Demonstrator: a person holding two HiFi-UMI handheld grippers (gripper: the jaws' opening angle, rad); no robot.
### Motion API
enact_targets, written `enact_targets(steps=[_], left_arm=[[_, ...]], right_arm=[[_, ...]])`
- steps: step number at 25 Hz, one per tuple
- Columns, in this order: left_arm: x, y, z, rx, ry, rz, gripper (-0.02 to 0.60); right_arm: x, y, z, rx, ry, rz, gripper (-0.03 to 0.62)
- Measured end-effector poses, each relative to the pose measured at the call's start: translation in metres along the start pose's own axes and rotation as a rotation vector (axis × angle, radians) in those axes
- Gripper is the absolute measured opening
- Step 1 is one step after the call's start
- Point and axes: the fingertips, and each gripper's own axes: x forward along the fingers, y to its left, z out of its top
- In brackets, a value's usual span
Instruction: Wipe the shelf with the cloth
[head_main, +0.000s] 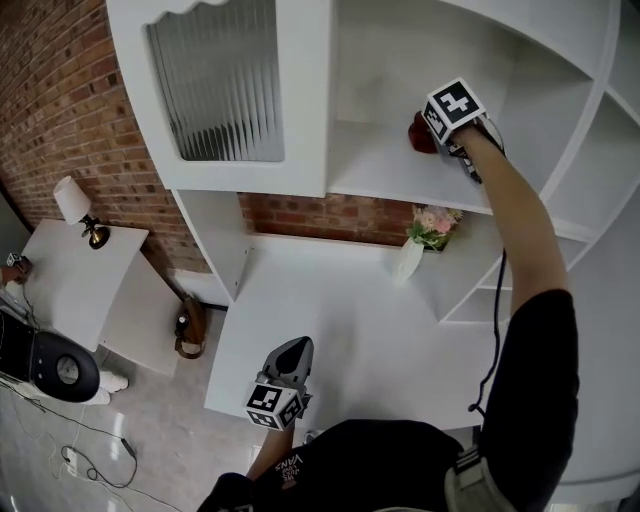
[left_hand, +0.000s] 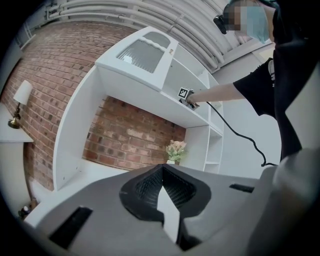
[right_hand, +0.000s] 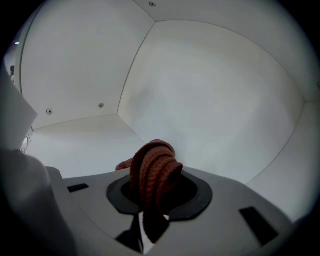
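Note:
A red-brown knitted cloth rests on the upper white shelf, close to its back wall. My right gripper reaches into that shelf and is shut on the cloth, which bunches up between the jaws of the right gripper just over the shelf board. My left gripper hangs low near my body over the white counter, jaws together and holding nothing. In the left gripper view, the left gripper points up at the shelf unit, where the right gripper shows far off.
A vase of pink flowers stands on the counter below the shelf. A ribbed-glass cabinet door is to the shelf's left. A black cable trails from my right arm. A lamp sits on a side table at the left.

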Motion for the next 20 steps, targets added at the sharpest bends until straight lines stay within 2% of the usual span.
enact_targets(steps=[4, 8, 15, 17, 20], left_arm=[[0.009, -0.005, 0.004, -0.010, -0.003, -0.032, 0.008], [0.013, -0.008, 0.005, -0.005, -0.003, -0.051, 0.008], [0.016, -0.009, 0.010, -0.005, 0.000, -0.060, 0.006], [0.017, -0.009, 0.012, -0.003, -0.002, -0.059, 0.006], [0.015, -0.012, 0.011, -0.003, 0.001, -0.061, 0.008]], right_arm=[[-0.010, -0.024, -0.020, -0.090, 0.110, -0.080, 0.098], [-0.023, -0.055, -0.048, -0.301, 0.295, -0.255, 0.098], [-0.030, -0.086, -0.078, -0.592, 0.589, -0.418, 0.098], [-0.032, -0.090, -0.083, -0.636, 0.632, -0.442, 0.097], [-0.033, -0.090, -0.086, -0.632, 0.620, -0.432, 0.097]])
